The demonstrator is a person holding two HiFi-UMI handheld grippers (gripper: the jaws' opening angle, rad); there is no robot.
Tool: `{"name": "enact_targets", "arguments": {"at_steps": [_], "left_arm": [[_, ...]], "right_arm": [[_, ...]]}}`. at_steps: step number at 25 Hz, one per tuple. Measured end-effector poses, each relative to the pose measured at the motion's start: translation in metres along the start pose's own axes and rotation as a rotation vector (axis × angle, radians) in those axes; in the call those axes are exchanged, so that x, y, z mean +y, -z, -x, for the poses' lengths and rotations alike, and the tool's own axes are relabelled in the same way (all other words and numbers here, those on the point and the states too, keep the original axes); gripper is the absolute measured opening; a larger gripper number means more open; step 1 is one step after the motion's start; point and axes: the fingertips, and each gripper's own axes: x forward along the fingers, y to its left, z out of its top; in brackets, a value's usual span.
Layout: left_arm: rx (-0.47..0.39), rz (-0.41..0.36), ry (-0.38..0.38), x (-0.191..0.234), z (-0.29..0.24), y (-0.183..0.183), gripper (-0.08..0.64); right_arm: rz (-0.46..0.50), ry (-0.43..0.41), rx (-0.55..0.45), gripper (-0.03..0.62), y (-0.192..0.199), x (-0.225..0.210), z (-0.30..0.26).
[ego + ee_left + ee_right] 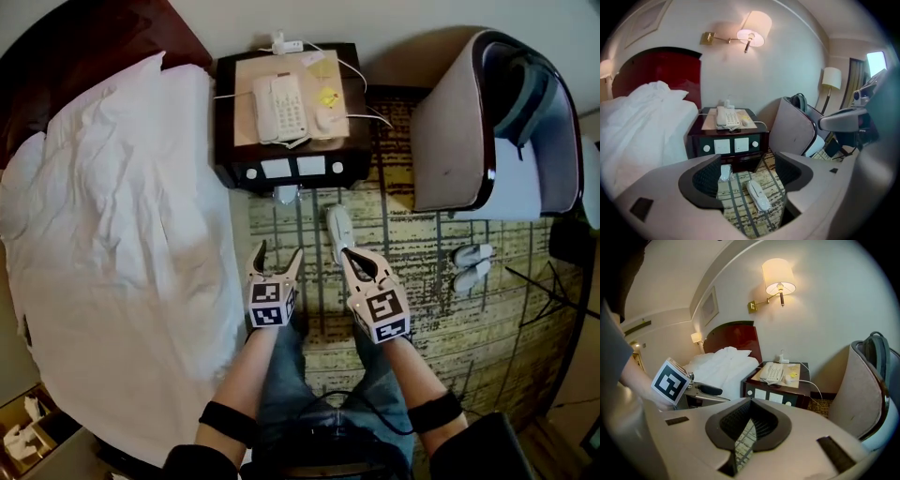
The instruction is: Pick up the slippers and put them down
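Two white wrapped slippers lie on the patterned carpet in front of the nightstand. One slipper (339, 225) (758, 194) lies further out; the other slipper (286, 194) (725, 172) is right at the nightstand's foot. My left gripper (279, 251) (747, 176) is open, with both slippers on the floor beyond its jaws and nothing between the pads. My right gripper (345, 253) (749, 425) is shut and empty. In the head view its tip is just short of the nearer slipper's heel end. In the right gripper view only carpet shows past the jaws.
The dark nightstand (234, 159) carries a white phone (279, 106). The bed (112, 234) with white bedding fills the left. A grey armchair (459, 131) stands at the right, with another pair of white slippers (472, 262) on the carpet near it.
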Motion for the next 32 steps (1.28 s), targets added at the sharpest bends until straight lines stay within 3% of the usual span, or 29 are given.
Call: {"name": "enact_targets", "arguments": {"at_steps": [10, 17, 24, 32], "left_arm": [[0.016, -0.031, 0.008, 0.04, -0.174, 0.123, 0.41], [0.008, -0.03, -0.022, 0.087, -0.281, 0.186, 0.483], [0.004, -0.058, -0.032, 0.115, -0.36, 0.212, 0.512], [-0.004, -0.136, -0.06, 0.148, -0.423, 0.208, 0.512]], "right_arm": [[-0.091, 0.088, -0.001, 0.002, 0.161, -0.058, -0.159], [-0.089, 0.106, -0.008, 0.002, 0.24, -0.081, -0.249], [-0.108, 0.101, -0.026, 0.002, 0.279, -0.083, -0.307], [-0.088, 0.104, -0.05, 0.002, 0.293, -0.093, -0.35]]}}
